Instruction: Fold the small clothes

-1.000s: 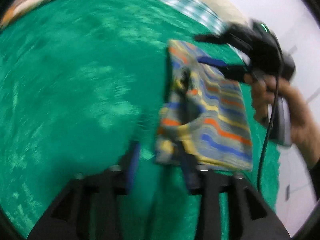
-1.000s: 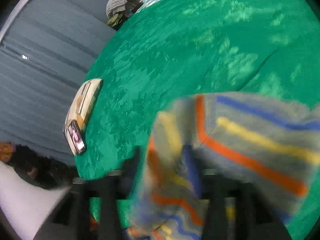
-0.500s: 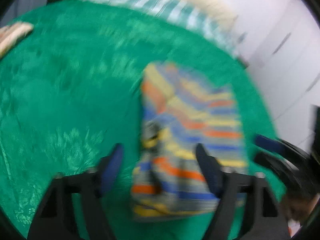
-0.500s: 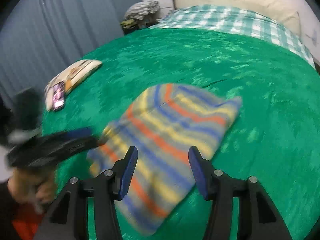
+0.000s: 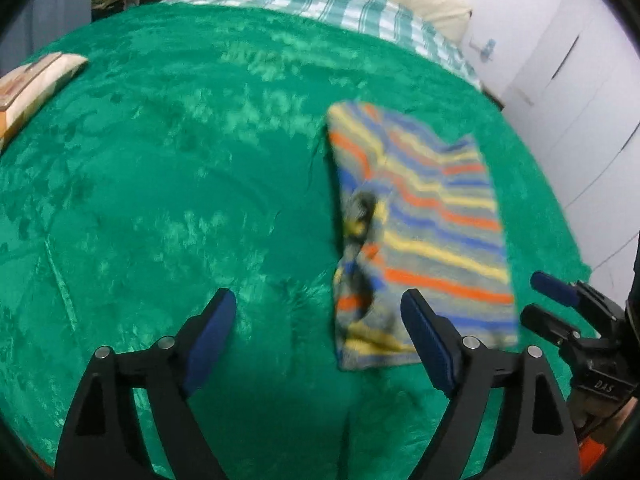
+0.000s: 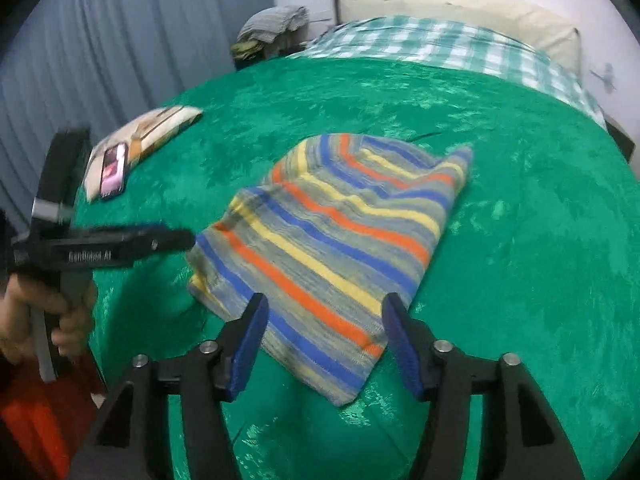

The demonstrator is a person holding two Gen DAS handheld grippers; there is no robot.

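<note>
A small striped garment (image 5: 420,224) in grey, blue, orange and yellow lies folded flat on the green blanket (image 5: 160,200); it also shows in the right wrist view (image 6: 340,240). My left gripper (image 5: 316,312) is open and empty, held above the blanket just left of the garment's near edge. My right gripper (image 6: 324,320) is open and empty, above the garment's near corner. The right gripper also shows at the right edge of the left wrist view (image 5: 560,308). The left gripper shows at the left of the right wrist view (image 6: 120,244).
A book or packet (image 6: 148,132) with a phone (image 6: 114,170) on it lies at the blanket's left side. A checked sheet (image 6: 440,44) and pillow (image 6: 460,8) lie at the far end. Clothes are piled (image 6: 272,28) behind the bed. Curtains hang left.
Both grippers have let go of the garment, opened and pulled back toward me. The garment now lies flat and folded on the blanket.
</note>
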